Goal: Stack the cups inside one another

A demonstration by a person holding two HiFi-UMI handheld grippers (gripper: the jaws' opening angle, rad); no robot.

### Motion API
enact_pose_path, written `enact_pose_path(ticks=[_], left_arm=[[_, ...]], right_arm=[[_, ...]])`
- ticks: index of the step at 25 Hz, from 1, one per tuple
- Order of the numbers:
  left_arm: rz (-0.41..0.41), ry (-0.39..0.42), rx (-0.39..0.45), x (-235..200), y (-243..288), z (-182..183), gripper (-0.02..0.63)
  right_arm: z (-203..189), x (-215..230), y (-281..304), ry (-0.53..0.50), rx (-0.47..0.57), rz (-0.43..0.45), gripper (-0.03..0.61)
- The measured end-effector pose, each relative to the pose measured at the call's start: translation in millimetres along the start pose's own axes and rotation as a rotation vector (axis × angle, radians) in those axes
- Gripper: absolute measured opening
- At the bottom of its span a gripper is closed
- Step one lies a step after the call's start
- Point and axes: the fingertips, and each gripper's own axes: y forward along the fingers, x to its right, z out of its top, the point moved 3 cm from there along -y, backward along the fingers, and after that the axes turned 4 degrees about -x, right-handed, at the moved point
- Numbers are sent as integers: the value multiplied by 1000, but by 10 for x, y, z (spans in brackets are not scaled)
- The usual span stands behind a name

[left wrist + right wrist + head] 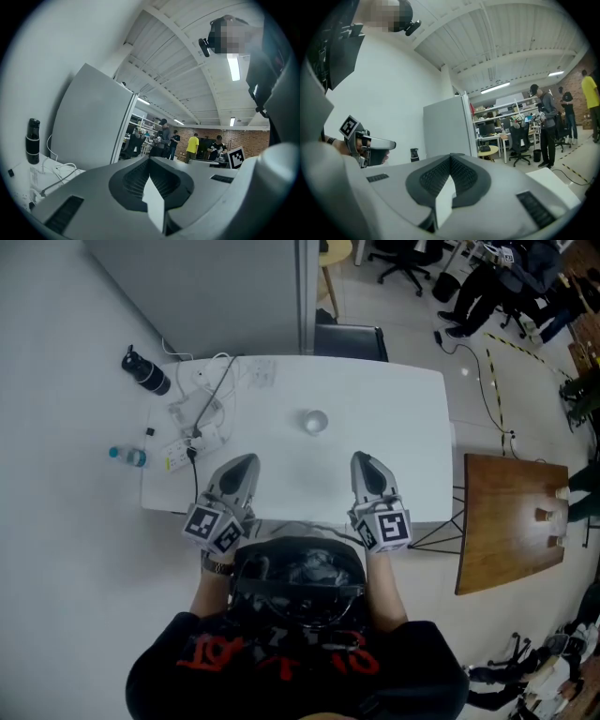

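Note:
A stack of clear cups (pixel 315 422) stands alone near the middle of the white table (pixel 394 437). My left gripper (pixel 246 463) hovers at the table's near edge, left of the cups, shut with nothing in it. On the other side my right gripper (pixel 360 461) is held at about the same distance from the cups, also shut and empty. Both gripper views look level across the room over their closed jaws, left gripper (pixel 150 161) and right gripper (pixel 451 157), and neither shows the cups. The left gripper (pixel 370 145) shows in the right gripper view at the left.
A power strip with cables (pixel 199 427) lies on the table's left part. A black bottle (pixel 145 371) and a small water bottle (pixel 127 456) lie on the floor to the left. A wooden table (pixel 511 521) stands at the right, a grey partition (pixel 206 292) behind.

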Motion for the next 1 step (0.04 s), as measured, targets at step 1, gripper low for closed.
enact_pose_path(ticks=[1], left_arm=[[-1,-11,-10,70,-22,-55,5]], right_arm=[[-34,1,-90,3,-14,-3,6]])
